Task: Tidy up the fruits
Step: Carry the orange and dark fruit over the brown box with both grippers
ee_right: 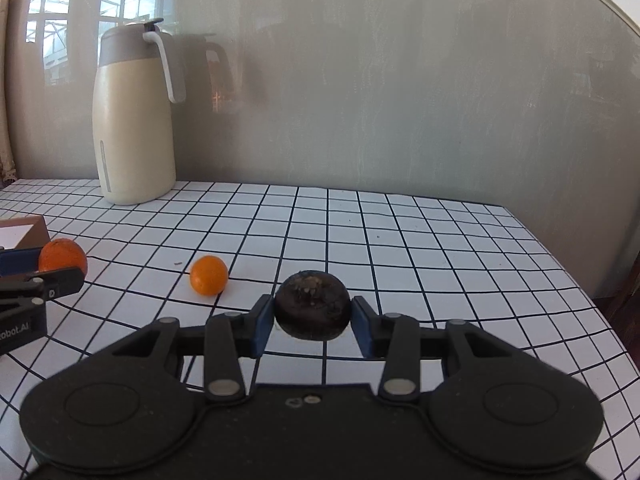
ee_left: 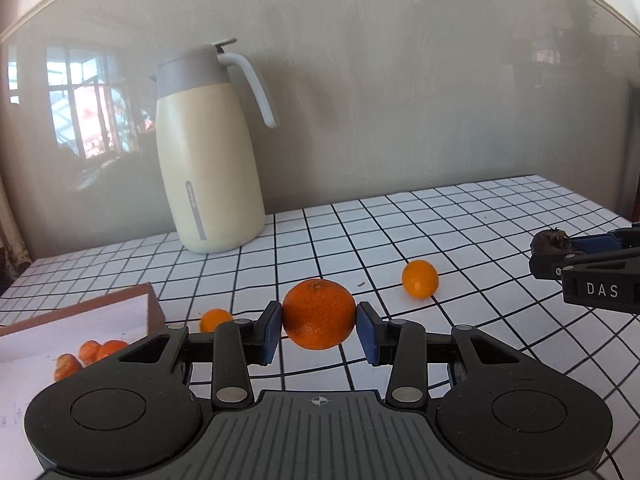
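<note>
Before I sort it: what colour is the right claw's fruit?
Dark brown, nearly black fruit; right wrist view shows it best.

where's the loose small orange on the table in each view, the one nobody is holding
Left wrist view: the small orange lies on the grid tablecloth, right of centre, beyond the held orange.
Right wrist view: the same small orange lies left of centre, between the dark fruit in the near jaws and the other gripper's orange.
Shared landmark: the cream jug by the wall.
</note>
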Tool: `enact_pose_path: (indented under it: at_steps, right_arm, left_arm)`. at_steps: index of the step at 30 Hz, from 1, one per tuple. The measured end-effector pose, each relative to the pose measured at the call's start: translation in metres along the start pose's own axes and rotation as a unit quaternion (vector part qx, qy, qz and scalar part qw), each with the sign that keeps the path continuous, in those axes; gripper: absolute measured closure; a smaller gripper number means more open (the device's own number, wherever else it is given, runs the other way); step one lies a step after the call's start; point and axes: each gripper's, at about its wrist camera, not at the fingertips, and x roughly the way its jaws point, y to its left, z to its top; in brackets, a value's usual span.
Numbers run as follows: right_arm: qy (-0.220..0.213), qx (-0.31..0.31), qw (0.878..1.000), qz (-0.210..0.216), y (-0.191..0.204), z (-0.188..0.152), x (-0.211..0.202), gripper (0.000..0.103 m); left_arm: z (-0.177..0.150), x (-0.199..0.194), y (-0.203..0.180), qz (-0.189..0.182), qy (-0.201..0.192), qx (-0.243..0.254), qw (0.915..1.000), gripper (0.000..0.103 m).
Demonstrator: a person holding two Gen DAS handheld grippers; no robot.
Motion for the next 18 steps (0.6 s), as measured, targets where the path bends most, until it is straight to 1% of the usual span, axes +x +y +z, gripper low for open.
enact_pose_path:
  at_steps: [11, 18]
  right_arm:
    - [-0.018, -0.018, 1.000, 0.013, 0.020, 0.003, -0.031, 0.070]
    - [-0.033, -0.026, 0.999, 0.028, 0.040, 0.013, -0.044, 0.070]
  left_arm:
    - [-0.011, -0.045, 0.030, 0.012, -0.017, -0.033, 0.9992, 0.062]
    - [-0.015, -0.067, 0.051, 0.024, -0.025, -0.048, 0.9983, 0.062]
